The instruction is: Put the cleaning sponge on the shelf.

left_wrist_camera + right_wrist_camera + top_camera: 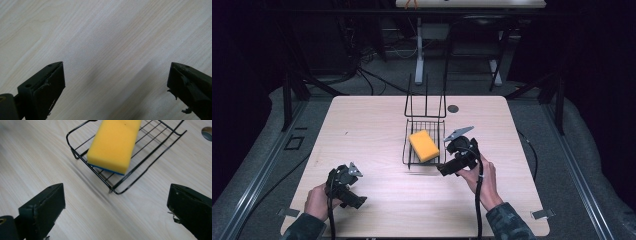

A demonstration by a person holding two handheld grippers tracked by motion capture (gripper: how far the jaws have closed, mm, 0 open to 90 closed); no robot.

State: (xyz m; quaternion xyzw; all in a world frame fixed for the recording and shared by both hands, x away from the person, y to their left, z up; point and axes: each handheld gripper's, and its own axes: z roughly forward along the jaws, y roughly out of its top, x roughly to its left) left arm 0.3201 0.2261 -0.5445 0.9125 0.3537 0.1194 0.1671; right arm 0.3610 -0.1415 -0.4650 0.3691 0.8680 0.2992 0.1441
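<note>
Now sponge (pixel 424 145) lies in wire rack (pixel 408 156), right gripper (pixel 116 212) beside rack with jaws wide and empty, left gripper (pixel 116 90) likewise wide: placement looks done, next likely withdrawal.

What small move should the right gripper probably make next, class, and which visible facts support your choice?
Probably draw the right gripper a little further back from the wire basket. The yellow sponge already lies in the basket, and the gripper's jaws stand wide open with only bare table between them, touching neither sponge nor wire. The placing looks done, so clearing away seems sensible.
</note>
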